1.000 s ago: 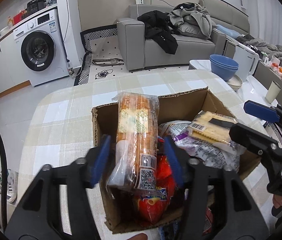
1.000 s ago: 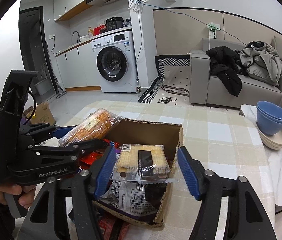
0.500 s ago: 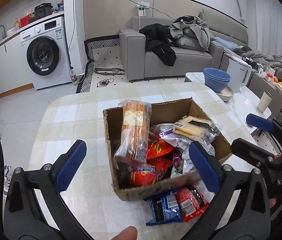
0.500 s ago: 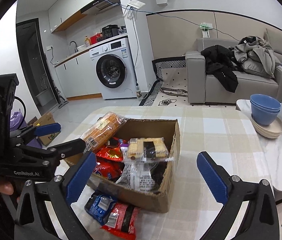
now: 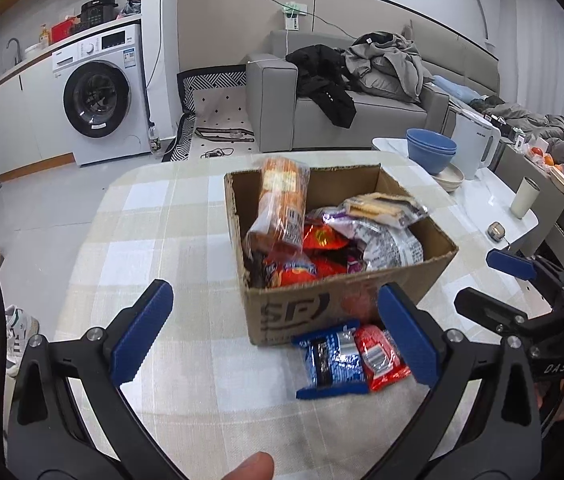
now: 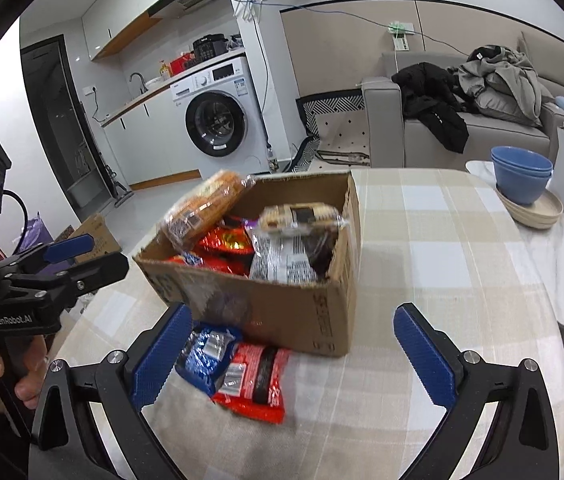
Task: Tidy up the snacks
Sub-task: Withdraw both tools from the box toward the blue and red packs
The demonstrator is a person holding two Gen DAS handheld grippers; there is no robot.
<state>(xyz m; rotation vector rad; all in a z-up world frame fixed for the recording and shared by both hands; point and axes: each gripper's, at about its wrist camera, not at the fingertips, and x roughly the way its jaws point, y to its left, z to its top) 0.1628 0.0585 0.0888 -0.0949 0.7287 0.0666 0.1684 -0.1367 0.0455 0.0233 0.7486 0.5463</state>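
Snacks pretty much fill the cardboard box [image 5: 346, 308] sitting on the table with the checked cloth [image 5: 153, 240], roughly dead centre in both wrist views. Inside, a long orange pack of crackers [image 5: 282, 204] leans against the box wall at about 11 o'clock, tilted so its top pokes over the rim. A flat pack of biscuits [image 5: 382, 206] lies on top of a silver and purple bag [image 5: 386, 240] toward 2 o'clock, and red bags [image 5: 322, 238] are wedged in the middle underneath.

Two packs sit outside the box on the cloth, right up against its near wall at 6 o'clock: a blue pack [image 5: 332, 360] and a red pack [image 5: 380, 356] side by side, touching each other.

Left gripper [image 5: 273, 340] has its jaws spread as wide as they go, nothing held, blue pads clear of everything. From its own camera the right-hand pad overlaps the red pack in the picture, but I can't tell if it's actually touching. Right gripper [image 6: 294, 356] is the same deal: spread wide and holding nothing, with the blue pack next to its left pad.

Off at 2 o'clock from the box, stacked blue bowls [image 6: 522, 176] sit on a neighbouring white surface, well apart from the box.
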